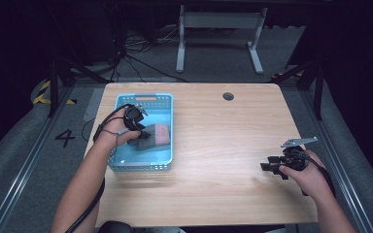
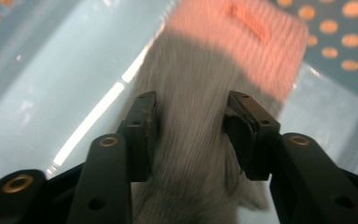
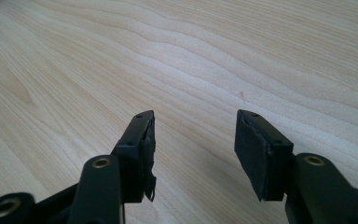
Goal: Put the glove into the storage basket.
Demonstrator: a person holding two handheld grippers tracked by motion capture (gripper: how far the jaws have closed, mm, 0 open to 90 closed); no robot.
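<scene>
Left claw [image 1: 143, 132] angled down over sock [image 1: 150, 137] in basket [image 1: 167, 104]

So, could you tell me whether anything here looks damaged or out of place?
One thing: in the right gripper view, the black pad on the left jaw of the right tongs looks frayed, with a torn flap hanging at its lower edge. The grey-and-pink sock lies in the blue basket as expected.

My wooden table [image 1: 213, 141] was pale under the light, grey carpet floor [image 1: 24, 160] around it, white desk frame [image 1: 218, 29] beyond its far edge, black cables [image 1: 126, 53] far-left, darkness behind.
</scene>
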